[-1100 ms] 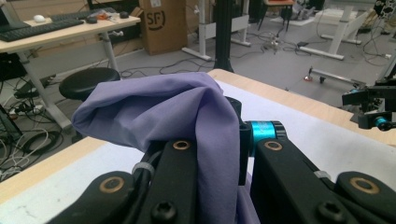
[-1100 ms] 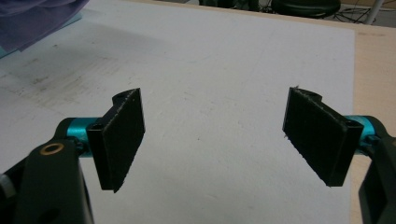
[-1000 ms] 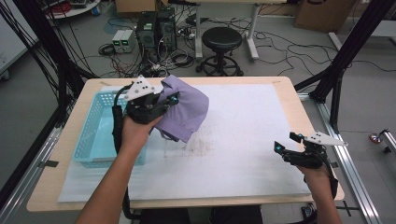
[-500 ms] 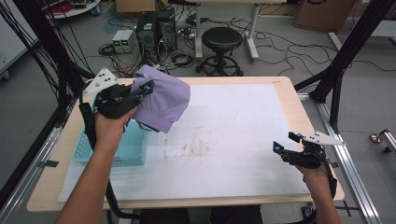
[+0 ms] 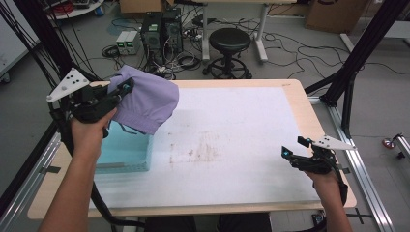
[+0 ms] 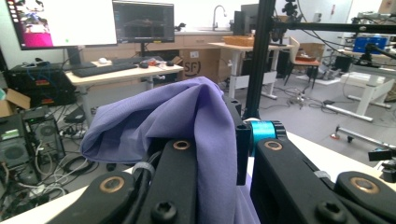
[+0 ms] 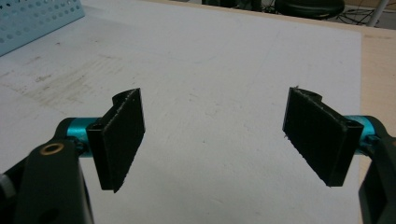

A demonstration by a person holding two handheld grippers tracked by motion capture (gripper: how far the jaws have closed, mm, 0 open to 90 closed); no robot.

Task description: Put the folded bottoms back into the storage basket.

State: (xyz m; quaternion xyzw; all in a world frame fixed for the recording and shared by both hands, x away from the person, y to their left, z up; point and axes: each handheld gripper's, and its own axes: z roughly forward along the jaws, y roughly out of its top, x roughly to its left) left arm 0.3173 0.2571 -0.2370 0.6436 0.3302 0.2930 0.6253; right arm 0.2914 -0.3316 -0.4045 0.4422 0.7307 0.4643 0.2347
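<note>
White mat (image 5: 232, 145) on the table, cluttered lab floor behind. At left, my left gripper (image 5: 126, 89) is pinched on the purple cloth (image 5: 147, 99), lifted clear above the blue basket (image 5: 123, 152). Cloth looks out of the basket; spreading or setting it on the mat remains, I judge. At right, my right gripper (image 5: 292, 147) rests low, jaws spread, holding nothing.

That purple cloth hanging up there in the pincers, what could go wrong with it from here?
The left gripper pinches only a fold of the purple cloth, so the cloth might slip free and fall outside the blue basket. Its loose end hangs close above the basket's edge and could snag there. The right gripper rests open far off over the white mat, too far to help quickly.
</note>
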